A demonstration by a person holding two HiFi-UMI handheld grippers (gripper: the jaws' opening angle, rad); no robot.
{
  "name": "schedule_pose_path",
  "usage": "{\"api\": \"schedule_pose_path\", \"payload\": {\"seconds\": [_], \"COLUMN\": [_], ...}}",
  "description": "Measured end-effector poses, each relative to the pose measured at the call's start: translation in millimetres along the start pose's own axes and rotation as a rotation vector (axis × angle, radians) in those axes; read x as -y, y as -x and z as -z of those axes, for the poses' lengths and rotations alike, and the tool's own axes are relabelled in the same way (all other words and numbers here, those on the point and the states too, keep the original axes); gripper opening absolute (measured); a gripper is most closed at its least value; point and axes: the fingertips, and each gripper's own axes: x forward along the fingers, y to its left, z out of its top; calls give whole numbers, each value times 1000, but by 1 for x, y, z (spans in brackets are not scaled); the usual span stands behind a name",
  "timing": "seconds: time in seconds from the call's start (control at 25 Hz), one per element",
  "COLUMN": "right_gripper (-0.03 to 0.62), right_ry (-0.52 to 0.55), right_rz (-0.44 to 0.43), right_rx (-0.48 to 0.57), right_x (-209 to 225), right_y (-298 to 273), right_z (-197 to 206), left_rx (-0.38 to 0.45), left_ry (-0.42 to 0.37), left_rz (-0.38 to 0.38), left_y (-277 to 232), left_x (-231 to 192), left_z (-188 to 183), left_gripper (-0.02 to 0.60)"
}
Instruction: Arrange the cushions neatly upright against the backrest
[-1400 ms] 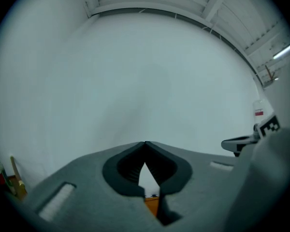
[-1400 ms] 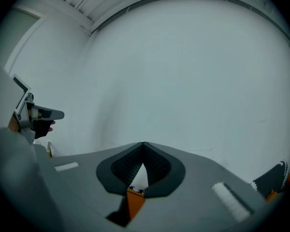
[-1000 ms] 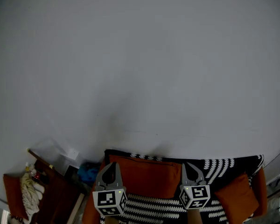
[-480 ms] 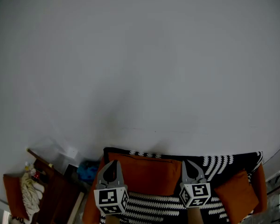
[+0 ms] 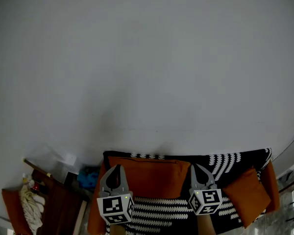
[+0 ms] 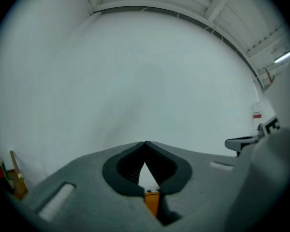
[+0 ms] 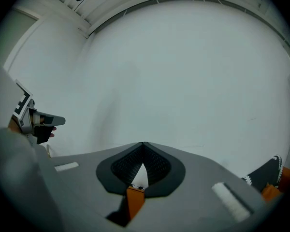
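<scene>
Most of what I see is a white wall (image 5: 147, 58); the sofa (image 5: 95, 209) stands low in front of the person. A black-and-white throw (image 5: 230, 161) covers its backrest (image 5: 118, 156). The large orange cushion (image 5: 152, 177) leans lengthwise against the backrest in the middle. The smaller orange cushion (image 5: 247, 197) sits at the right end, tilted on one corner near the armrest, so I think this one needs more correction.

The left gripper (image 5: 118, 167) and the right gripper (image 5: 195, 166) hover side by side in front of the large cushion, one before each end of it, pointing almost level. On both, the jaws are together with the tips meeting and nothing is between them. Only a bit of orange fabric shows behind the gap. I cannot tell if the tips touch the cushion.

The cushions look soft and light, with a cloth cover that is not slippery. They will bend and sag if taken by one corner. In my opinion it is better to pinch the top edge or seam near both ends, or to push the flat face with the closed tips.
</scene>
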Motion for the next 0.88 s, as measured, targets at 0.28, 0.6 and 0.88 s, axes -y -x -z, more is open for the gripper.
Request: {"api": "schedule_pose_path", "payload": {"seconds": [0.28,0.6,0.88], "right_gripper": [42,149,260], "right_ry": [-2,-51,-77], "right_rz": [187,447,608], "right_rx": [-33,-63,-61], "right_x": [42,127,198], "right_y": [56,164,278], "right_z": [24,54,64], "left_rx": [-40,-56,-60], "left_ry": [-30,-61,-95], "left_rz": [189,410,564], "left_y": [-15,-15,18], "left_x": [56,166,287], "left_z": [21,41,47], "left_gripper": [37,169,222]}}
